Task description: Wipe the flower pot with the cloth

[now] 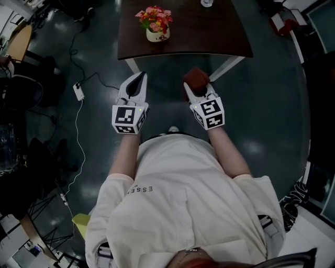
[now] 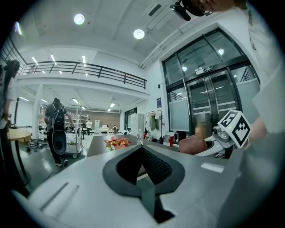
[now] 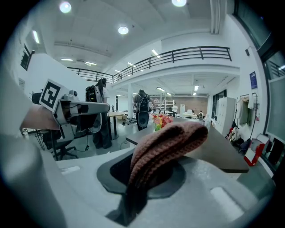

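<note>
A small white flower pot (image 1: 157, 34) with red and pink flowers (image 1: 154, 18) stands near the front edge of a dark table (image 1: 220, 36); the flowers (image 2: 116, 142) (image 3: 162, 120) show in both gripper views. My right gripper (image 1: 193, 82) is shut on a folded reddish-brown knitted cloth (image 1: 197, 78) (image 3: 164, 147), held short of the table's front edge, right of the pot. My left gripper (image 1: 138, 81) (image 2: 141, 149) is shut with nothing in it, level, just in front of the table below the pot. The cloth (image 2: 192, 144) and the right gripper's marker cube (image 2: 234, 128) appear in the left gripper view.
A glass (image 1: 207, 2) stands at the table's far edge. A white power strip (image 1: 79, 92) with cables lies on the dark floor to the left. Chairs (image 1: 23, 78) stand at the left. People with backpacks (image 2: 57, 129) stand farther off in the hall.
</note>
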